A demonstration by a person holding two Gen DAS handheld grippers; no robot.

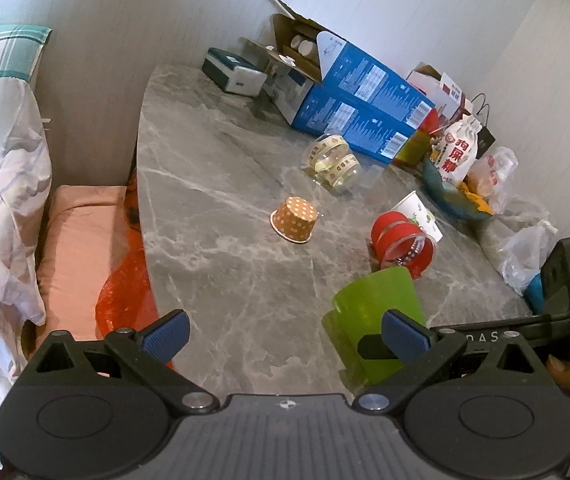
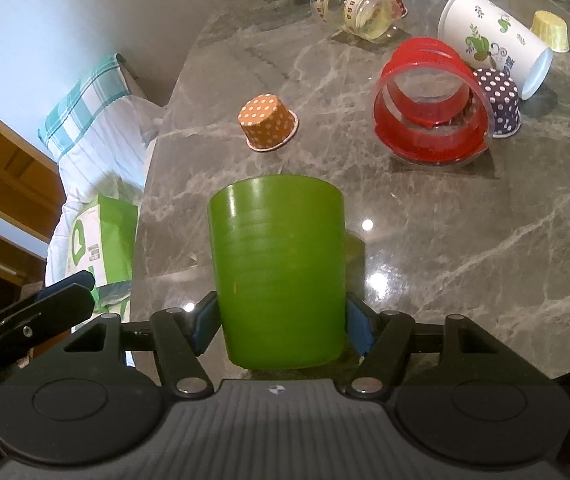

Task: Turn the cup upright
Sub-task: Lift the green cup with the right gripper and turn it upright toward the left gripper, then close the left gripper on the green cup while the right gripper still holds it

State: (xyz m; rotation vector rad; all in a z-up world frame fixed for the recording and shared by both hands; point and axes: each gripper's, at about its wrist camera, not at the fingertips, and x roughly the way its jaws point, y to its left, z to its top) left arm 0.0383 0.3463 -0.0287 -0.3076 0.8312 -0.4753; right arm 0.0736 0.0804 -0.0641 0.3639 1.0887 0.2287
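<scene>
Right wrist view: right hand-held gripper clamped on green cup, blue pads pressing both sides of its lower wall. Cup's long axis runs roughly away from the camera; the wider end is nearest the gripper, the narrower end points out over the grey marble table. Whether the far end is base or mouth cannot be told. Cup sits at the near table edge; contact with the surface not visible.

Left wrist view: left hand-held gripper spread wide, holding nothing, over the table near its front edge, green cup just to its right.

Other containers: orange dotted paper cup mouth-down mid-table; clear red-banded cup on its side, open end toward the camera, nothing visible inside; white printed paper cup on its side behind it; purple dotted cup mouth-down, touching the red one; clear taped jar on its side; yellow cup inverted.
</scene>
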